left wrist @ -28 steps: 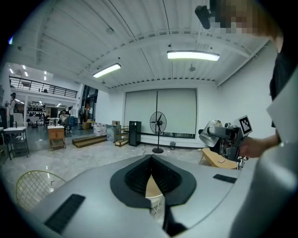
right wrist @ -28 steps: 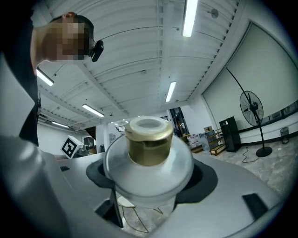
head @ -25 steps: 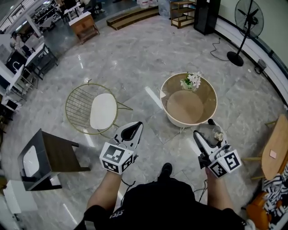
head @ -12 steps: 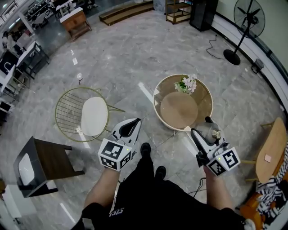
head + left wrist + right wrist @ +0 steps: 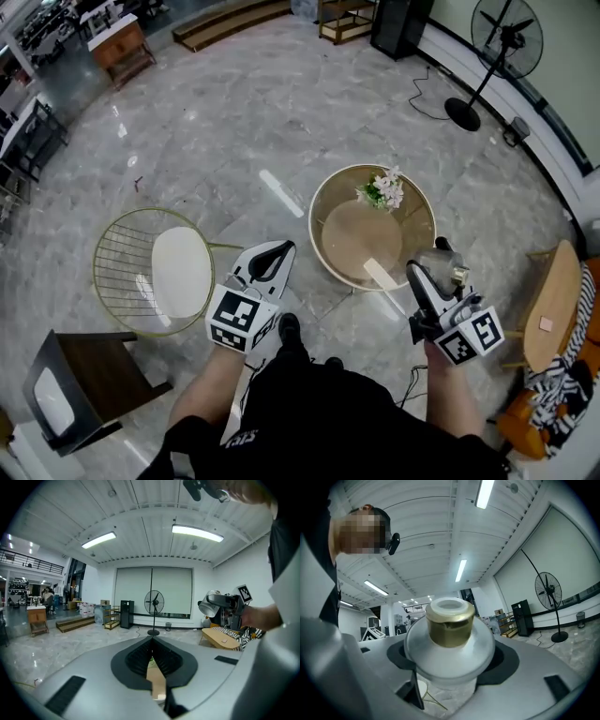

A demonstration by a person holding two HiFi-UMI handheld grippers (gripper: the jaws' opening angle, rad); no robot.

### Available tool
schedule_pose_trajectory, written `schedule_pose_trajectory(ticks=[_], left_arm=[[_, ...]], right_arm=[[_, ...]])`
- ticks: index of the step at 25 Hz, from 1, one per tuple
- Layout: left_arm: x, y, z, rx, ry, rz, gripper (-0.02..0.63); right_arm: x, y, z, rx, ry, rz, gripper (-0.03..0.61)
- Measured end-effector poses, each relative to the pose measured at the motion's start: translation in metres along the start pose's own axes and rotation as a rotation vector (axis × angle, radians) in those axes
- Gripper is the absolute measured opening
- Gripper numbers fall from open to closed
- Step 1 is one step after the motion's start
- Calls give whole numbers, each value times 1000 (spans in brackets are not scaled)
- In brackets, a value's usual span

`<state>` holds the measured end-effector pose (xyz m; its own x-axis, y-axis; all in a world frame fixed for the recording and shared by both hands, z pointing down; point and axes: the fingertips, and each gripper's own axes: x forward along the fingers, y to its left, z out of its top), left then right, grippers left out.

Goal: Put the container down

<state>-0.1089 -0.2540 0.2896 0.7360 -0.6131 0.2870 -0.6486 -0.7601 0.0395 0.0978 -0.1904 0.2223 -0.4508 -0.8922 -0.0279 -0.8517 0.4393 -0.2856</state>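
Observation:
The container [image 5: 444, 266] is a frosted glass jar with a gold neck and a white cap [image 5: 449, 620]. My right gripper [image 5: 429, 262] is shut on it and holds it on its side, cap pointing away, just off the near right rim of the round glass-topped table [image 5: 319, 202]. In the right gripper view the jaws [image 5: 449, 654] clasp the jar's round body from both sides. My left gripper [image 5: 272, 253] hangs over the floor left of the table, shut with nothing in it [image 5: 152, 641]. The left gripper view also shows the held container [image 5: 213, 605] at the right.
A small bunch of white flowers [image 5: 380, 190] stands on the table's far side. A gold wire chair with a white seat [image 5: 155, 272] is at the left, a dark wooden chair [image 5: 70, 394] at the lower left. An oval wooden table [image 5: 548, 309] and a standing fan [image 5: 497, 56] are at the right.
The person has walked forward. The round table and wire chair have drawn nearer to both grippers. The container stays in the right gripper; the left stays shut.

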Motion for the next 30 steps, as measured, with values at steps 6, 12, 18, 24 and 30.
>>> schedule_pose_trajectory(ticks=[6, 12, 18, 24, 30], left_arm=[[22, 66, -1, -3, -5, -57, 11], [44, 105, -21, -48, 23, -64, 11], [81, 120, -48, -56, 74, -84, 11], [128, 115, -72, -79, 126, -93, 11], [194, 115, -108, -83, 176, -114, 11]], right_arm=[[61, -3, -14, 17, 4, -74, 345], [85, -9, -31, -21, 39, -126, 345], [109, -39, -67, 29, 65, -138, 345], [116, -88, -104, 68, 97, -132, 345], [135, -156, -147, 89, 119, -147, 345]])
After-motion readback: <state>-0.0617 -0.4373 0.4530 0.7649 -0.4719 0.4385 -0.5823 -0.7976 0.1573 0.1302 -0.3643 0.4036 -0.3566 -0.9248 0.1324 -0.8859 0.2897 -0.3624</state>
